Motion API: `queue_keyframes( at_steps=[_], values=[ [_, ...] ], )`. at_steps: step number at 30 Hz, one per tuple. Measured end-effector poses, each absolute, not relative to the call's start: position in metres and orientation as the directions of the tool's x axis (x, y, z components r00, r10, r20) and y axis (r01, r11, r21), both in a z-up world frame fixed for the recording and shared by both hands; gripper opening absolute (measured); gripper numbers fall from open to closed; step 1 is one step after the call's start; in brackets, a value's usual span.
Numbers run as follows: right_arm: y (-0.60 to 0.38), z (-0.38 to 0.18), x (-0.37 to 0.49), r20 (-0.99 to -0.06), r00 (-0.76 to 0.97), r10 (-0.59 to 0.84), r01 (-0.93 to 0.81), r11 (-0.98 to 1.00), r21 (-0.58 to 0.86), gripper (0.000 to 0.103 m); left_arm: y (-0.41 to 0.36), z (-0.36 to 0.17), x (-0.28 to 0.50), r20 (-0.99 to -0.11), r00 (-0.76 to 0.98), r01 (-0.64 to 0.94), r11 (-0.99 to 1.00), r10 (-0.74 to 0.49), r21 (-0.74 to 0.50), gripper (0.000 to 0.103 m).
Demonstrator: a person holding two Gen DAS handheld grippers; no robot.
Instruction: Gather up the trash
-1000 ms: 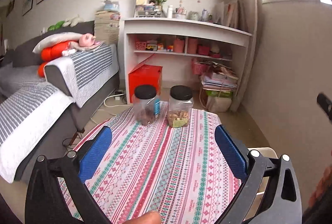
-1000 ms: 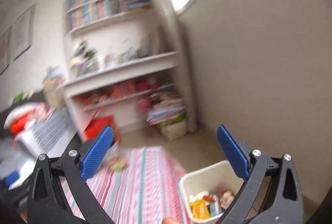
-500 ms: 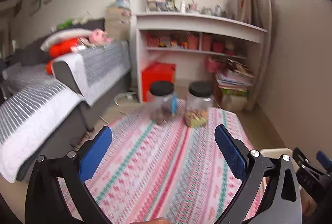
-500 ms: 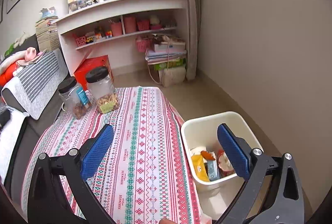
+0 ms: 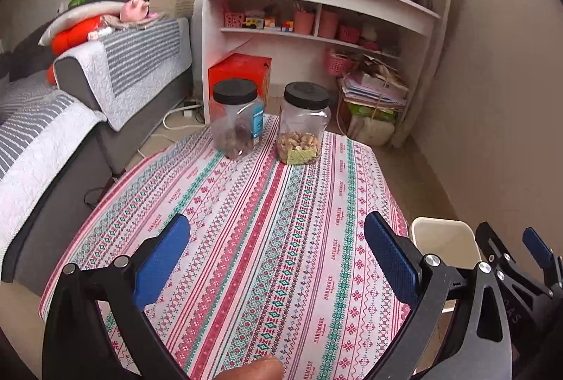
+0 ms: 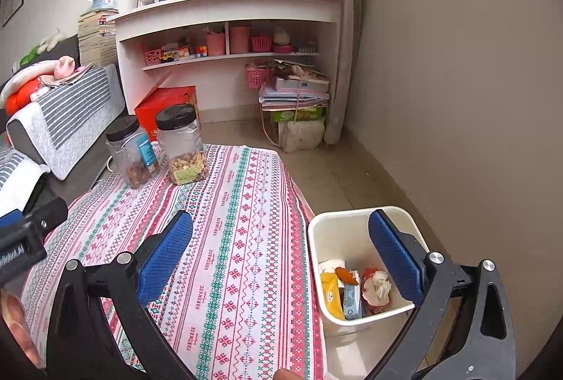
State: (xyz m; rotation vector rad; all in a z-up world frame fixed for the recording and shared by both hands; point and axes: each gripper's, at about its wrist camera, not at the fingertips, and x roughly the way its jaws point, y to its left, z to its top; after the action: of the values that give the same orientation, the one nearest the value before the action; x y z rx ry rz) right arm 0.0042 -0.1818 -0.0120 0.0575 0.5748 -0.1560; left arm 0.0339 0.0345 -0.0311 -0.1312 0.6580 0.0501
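A white trash bin [image 6: 346, 227] stands on the floor right of the table; its rim also shows in the left wrist view [image 5: 444, 241]. Inside it lie a yellow wrapper [image 6: 330, 295], a blue packet [image 6: 352, 301], an orange scrap [image 6: 346, 275] and a red-and-white crumpled piece [image 6: 376, 286]. My left gripper [image 5: 276, 244] is open and empty above the patterned tablecloth [image 5: 267, 221]. My right gripper [image 6: 279, 242] is open and empty, over the table's right edge and the bin. No trash shows on the tablecloth.
Two clear jars with black lids [image 5: 236, 119] [image 5: 303, 123] stand at the table's far end. A grey sofa [image 5: 116, 70] runs along the left. White shelves [image 5: 316, 28], a red box [image 5: 239, 70] and a stack of papers [image 6: 295, 91] are behind. A wall [image 6: 457, 98] is on the right.
Both views have tilted down toward the table. The right gripper swung from facing the shelves and wall to over the table edge and bin. Both grippers stayed open.
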Motion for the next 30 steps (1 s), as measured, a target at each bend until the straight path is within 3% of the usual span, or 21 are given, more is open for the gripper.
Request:
queue_keyframes(
  at_steps=[4, 12, 30],
  values=[
    [-0.193, -0.016, 0.003, -0.568, 0.814, -0.126, 0.183, 0.982, 0.045, 0.096, 0.028, -0.025, 0.025, -0.578, 0.816, -0.090, 0.992, 0.023, -0.087, 0.096],
    [-0.199, -0.028, 0.010, -0.641, 0.764, -0.076, 0.208, 0.969, 0.132, 0.096, 0.030, -0.027, 0.025, -0.605, 0.796, -0.111, 0.990, 0.035, -0.088, 0.096],
    [-0.185, -0.020, -0.003, -0.564, 0.798, -0.213, 0.248, 0.969, -0.015, 0.096, 0.023, -0.031, 0.024, -0.601, 0.795, -0.130, 0.991, 0.083, -0.034, 0.096]
  ],
)
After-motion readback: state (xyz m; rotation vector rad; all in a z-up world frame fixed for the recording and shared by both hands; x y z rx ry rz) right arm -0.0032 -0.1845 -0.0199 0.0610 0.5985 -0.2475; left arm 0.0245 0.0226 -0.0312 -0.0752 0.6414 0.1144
